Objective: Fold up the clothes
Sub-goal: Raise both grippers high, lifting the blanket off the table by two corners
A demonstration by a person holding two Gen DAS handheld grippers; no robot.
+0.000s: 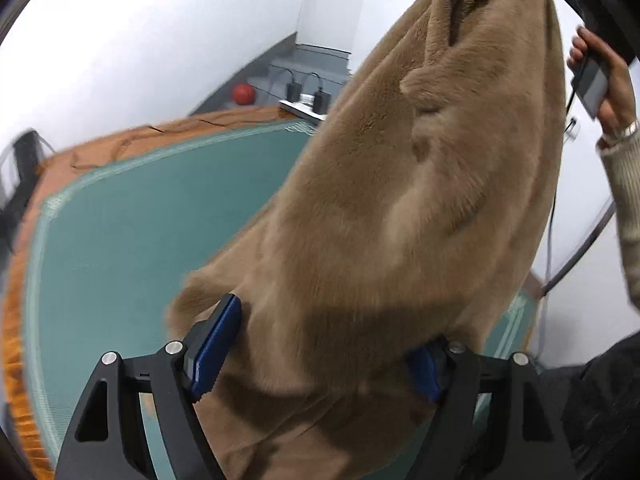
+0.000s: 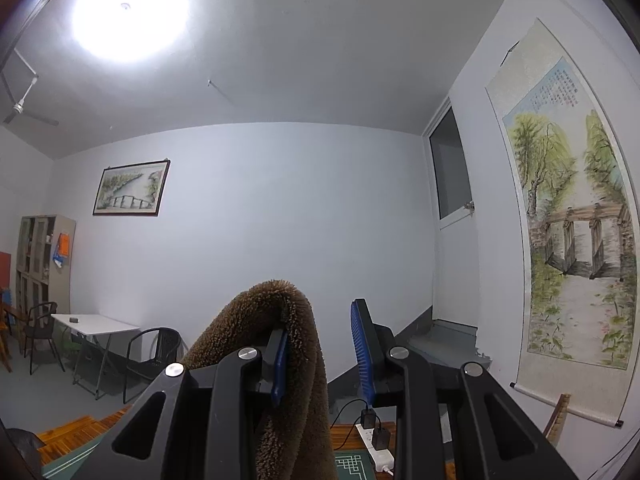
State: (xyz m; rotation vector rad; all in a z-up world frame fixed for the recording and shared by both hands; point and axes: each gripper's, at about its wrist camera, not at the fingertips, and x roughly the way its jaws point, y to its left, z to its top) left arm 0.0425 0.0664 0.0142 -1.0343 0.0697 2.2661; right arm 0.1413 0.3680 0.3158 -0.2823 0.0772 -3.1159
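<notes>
Garment: a tan plush fleece garment hangs in the air, raised at its top end near the upper right of the left wrist view and falling toward the left claw, above the worktop.
Left claw: the left claw points down at the worktop with its blue pads spread wide; the lower part of the fleece lies between them and drapes over the right pad. The left pad sits against the edge of the cloth. Whether the pads press the cloth cannot be told.
Right claw: the right claw is aimed slightly upward at the room; a fold of the same fleece drapes over its left pad and hangs down between the fingers. The right pad stands clear of the cloth with a visible gap, so the cloth hangs on it, not pinched.
Worktop: a green mat covers a wooden worktop; a white power strip with black chargers lies at its far edge.
Person: a hand with a ribbed cream sleeve holds the right claw's handle at the right edge of the left wrist view.
</notes>
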